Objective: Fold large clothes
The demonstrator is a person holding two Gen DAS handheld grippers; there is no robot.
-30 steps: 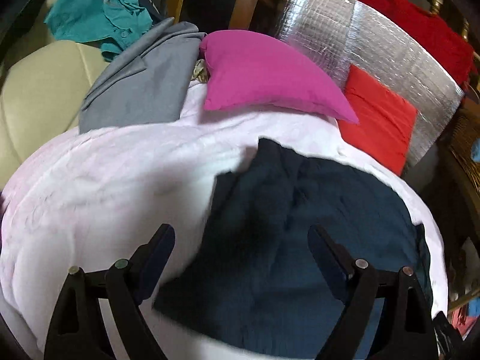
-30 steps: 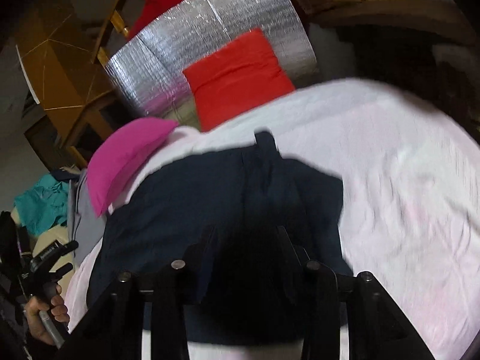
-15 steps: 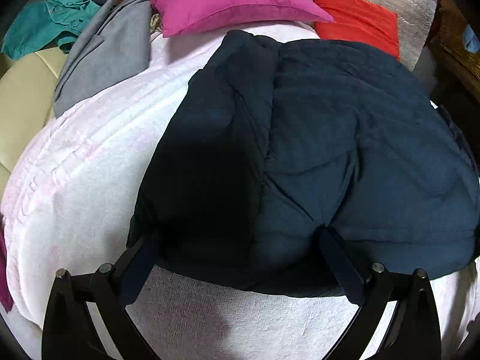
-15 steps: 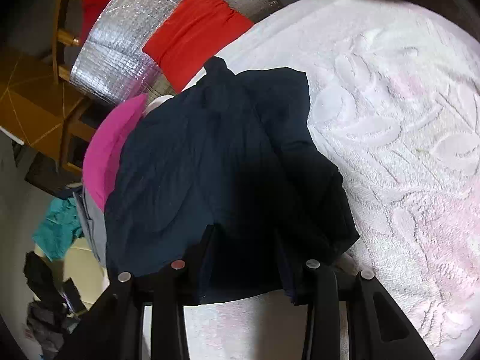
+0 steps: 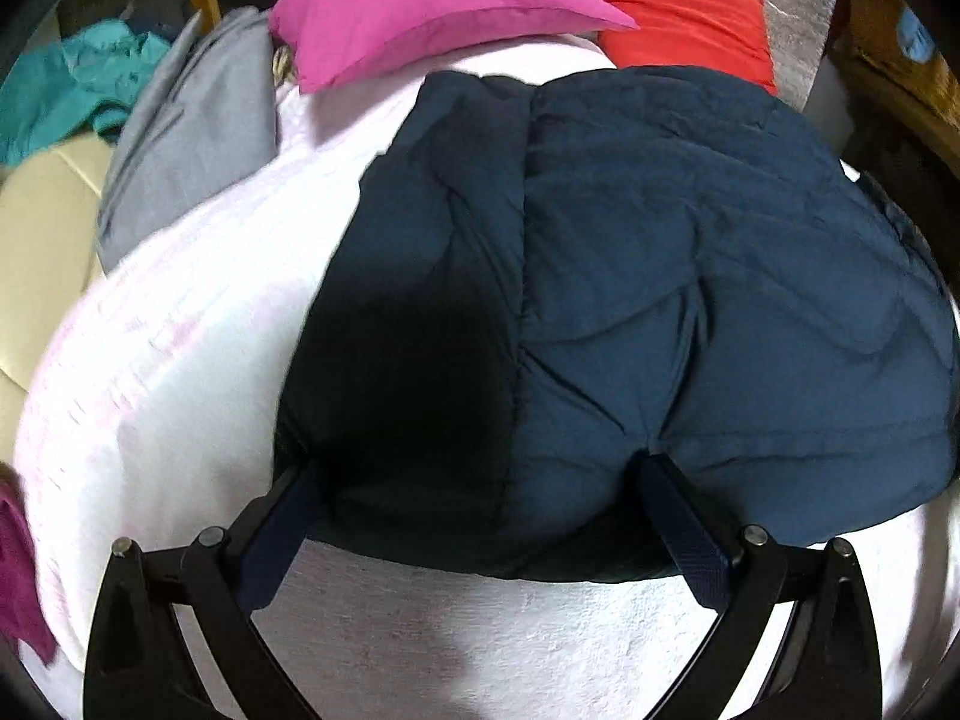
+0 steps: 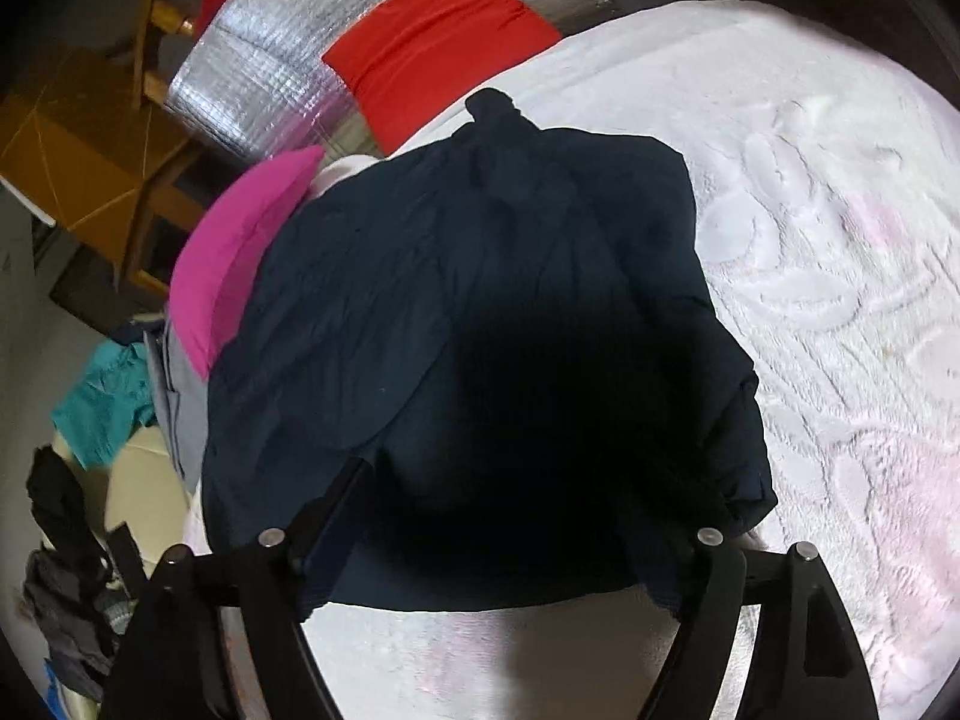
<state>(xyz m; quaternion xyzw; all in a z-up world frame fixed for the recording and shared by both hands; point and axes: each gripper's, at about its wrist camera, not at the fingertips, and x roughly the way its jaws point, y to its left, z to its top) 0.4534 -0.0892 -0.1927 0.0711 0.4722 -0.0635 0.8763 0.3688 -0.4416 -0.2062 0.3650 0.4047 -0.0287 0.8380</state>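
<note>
Navy jacket (image 5: 660, 276) lies folded in compact bundle, near edge of bed (image 5: 180, 420) — fold looks about done. My left hand-held gripper (image 5: 474, 480) spread wide, straddling hem, no pinch. My right hand-held gripper (image 6: 498, 510) opening, fabric between fingers, unclamped. Left: smooth, move pile — no containers visible.

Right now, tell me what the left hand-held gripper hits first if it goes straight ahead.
Most likely the navy garment: the open left hand-held gripper points at its near edge on the white blanket.
</note>
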